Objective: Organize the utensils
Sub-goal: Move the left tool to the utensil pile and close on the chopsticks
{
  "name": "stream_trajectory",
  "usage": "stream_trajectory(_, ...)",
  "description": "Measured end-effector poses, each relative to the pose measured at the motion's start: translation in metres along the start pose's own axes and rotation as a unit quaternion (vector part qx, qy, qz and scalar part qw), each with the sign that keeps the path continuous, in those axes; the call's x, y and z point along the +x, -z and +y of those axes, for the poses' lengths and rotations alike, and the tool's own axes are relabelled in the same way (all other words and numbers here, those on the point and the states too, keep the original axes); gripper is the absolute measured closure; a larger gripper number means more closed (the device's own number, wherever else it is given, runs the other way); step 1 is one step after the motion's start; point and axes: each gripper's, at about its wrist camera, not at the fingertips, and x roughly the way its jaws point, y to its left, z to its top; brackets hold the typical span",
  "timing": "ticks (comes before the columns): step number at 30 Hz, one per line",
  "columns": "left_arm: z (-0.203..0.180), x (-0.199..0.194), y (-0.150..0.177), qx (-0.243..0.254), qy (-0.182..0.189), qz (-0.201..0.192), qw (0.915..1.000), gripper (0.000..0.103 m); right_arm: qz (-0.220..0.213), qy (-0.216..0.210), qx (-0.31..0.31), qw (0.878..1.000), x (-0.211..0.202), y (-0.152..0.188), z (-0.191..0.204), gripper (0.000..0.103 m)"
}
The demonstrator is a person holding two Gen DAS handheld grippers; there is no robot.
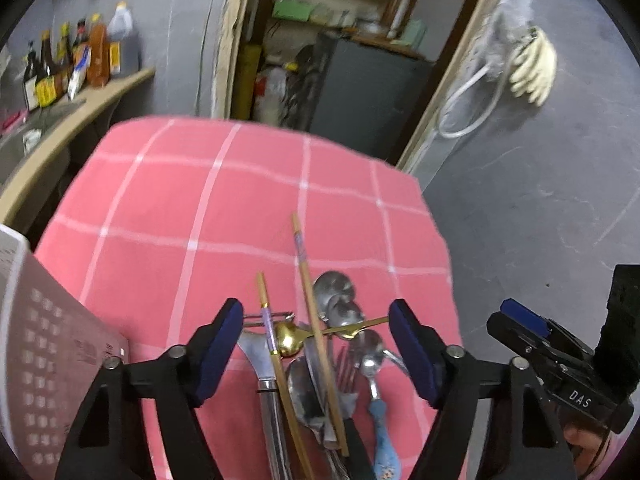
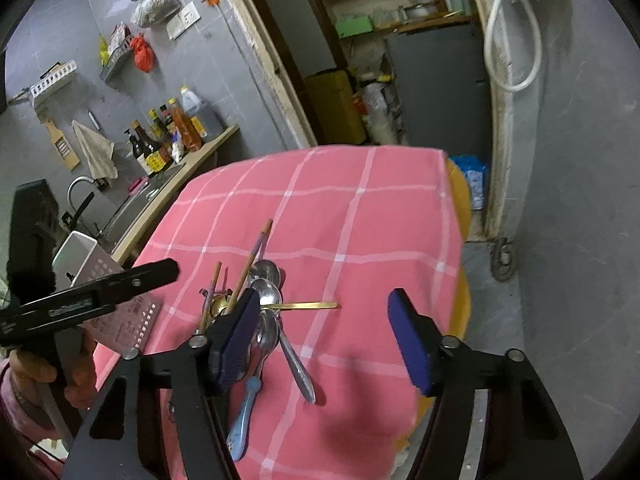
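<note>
Both the left hand-held gripper (image 1: 316, 344) and right hand-held gripper (image 2: 324, 336) hung wide open, empty, over the utensil pile (image 1: 320, 360) near the surface's (image 1: 180, 200) near edge.

Left gripper (image 1: 316, 322): jaws wide apart above the utensil pile (image 1: 320, 364)
Pile: spoons, chopsticks, gold spoon (image 1: 290, 340), blue-handled spoon (image 1: 382, 440)
Surface: pink checked cloth (image 1: 200, 208)
Left edge: white perforated holder (image 1: 44, 360)
Right edge: right gripper (image 1: 524, 316)
</note>
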Motion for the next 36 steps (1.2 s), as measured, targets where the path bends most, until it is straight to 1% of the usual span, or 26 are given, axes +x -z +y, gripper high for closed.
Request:
stream_trajectory(2, 0.006, 0.014, 0.000, -0.011, -0.004, 0.018, 0.9998, 0.039, 0.014, -0.008, -0.003, 1.000, 0.015, 0.000, -0.001, 0.054)
stream_trajectory(4, 0.012, 0.026, 0.001, -0.025, -0.005, 0.035, 0.9991, 0.042, 0.025, -0.017, -0.005, 1.000, 0.028, -0.001, -0.003, 0.057)
stream_trajectory(6, 0.018, 0.036, 0.002, -0.038, -0.005, 0.049, 0.9981, 0.051, 0.038, -0.027, -0.010, 0.999, 0.041, -0.002, -0.002, 0.061)
stream_trajectory(9, 0.025, 0.052, 0.001, -0.059, -0.003, 0.063, 0.9962, 0.058, 0.055, -0.047, -0.016, 0.997, 0.059, -0.004, -0.001, 0.063)
stream_trajectory(10, 0.027, 0.056, 0.001, -0.065, -0.003, 0.067, 0.9956, 0.059, 0.061, -0.053, -0.017, 0.997, 0.066, -0.005, -0.001, 0.063)
stream_trajectory(12, 0.031, 0.063, 0.000, -0.077, 0.001, 0.076, 0.9942, 0.066, 0.071, -0.063, -0.020, 0.995, 0.078, -0.007, 0.001, 0.063)
stream_trajectory(13, 0.034, 0.066, 0.000, -0.081, 0.003, 0.079, 0.9936, 0.068, 0.075, -0.068, -0.023, 0.995, 0.085, -0.008, 0.003, 0.063)
stream_trajectory(15, 0.036, 0.072, 0.001, -0.090, 0.006, 0.084, 0.9924, 0.078, 0.083, -0.077, -0.030, 0.993, 0.097, -0.010, 0.009, 0.065)
stream_trajectory(17, 0.039, 0.075, 0.000, -0.098, 0.009, 0.086, 0.9914, 0.083, 0.090, -0.084, -0.035, 0.992, 0.106, -0.011, 0.014, 0.068)
stream_trajectory(20, 0.043, 0.080, -0.001, -0.113, 0.014, 0.093, 0.9892, 0.095, 0.104, -0.096, -0.041, 0.989, 0.116, -0.012, 0.017, 0.069)
stream_trajectory(23, 0.048, 0.084, -0.004, -0.124, 0.020, 0.091, 0.9880, 0.096, 0.114, -0.106, -0.048, 0.987, 0.127, -0.012, 0.025, 0.071)
stream_trajectory(27, 0.041, 0.090, -0.017, -0.133, 0.025, 0.088, 0.9869, 0.096, 0.122, -0.116, -0.051, 0.984, 0.134, -0.012, 0.026, 0.072)
stream_trajectory(30, 0.044, 0.095, -0.025, -0.149, 0.041, 0.091, 0.9837, 0.096, 0.128, -0.124, -0.058, 0.982, 0.139, -0.014, 0.029, 0.072)
stream_trajectory(36, 0.045, 0.109, -0.035, -0.154, 0.069, 0.109, 0.9795, 0.096, 0.143, -0.149, -0.062, 0.976, 0.147, -0.018, 0.031, 0.073)
